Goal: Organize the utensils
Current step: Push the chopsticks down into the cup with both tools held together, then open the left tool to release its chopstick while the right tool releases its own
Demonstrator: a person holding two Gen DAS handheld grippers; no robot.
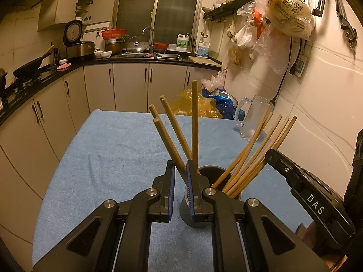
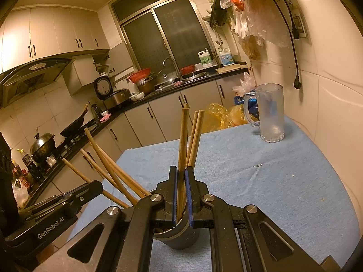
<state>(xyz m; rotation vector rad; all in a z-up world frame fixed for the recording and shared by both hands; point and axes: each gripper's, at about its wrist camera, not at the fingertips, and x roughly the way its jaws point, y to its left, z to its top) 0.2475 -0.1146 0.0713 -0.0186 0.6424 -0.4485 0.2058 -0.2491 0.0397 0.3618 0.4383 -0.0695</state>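
Observation:
A dark grey utensil cup (image 1: 197,217) stands on the blue towel (image 1: 109,158) and holds several wooden chopsticks (image 1: 249,154). My left gripper (image 1: 180,172) is at the cup's left rim, its jaws a little apart around leaning chopsticks (image 1: 172,145); the grip is unclear. My right gripper (image 2: 181,174) is over the cup (image 2: 181,238), shut on a few upright chopsticks (image 2: 183,140). Other chopsticks (image 2: 109,170) lean left in the right wrist view. The right gripper's body (image 1: 306,192) shows at the right in the left wrist view.
A clear glass mug (image 2: 271,113) stands at the towel's far right corner, near the tiled wall. Plastic bags (image 1: 279,18) hang above it. Kitchen counter with wok (image 1: 29,65), rice cooker and sink runs along the left and back.

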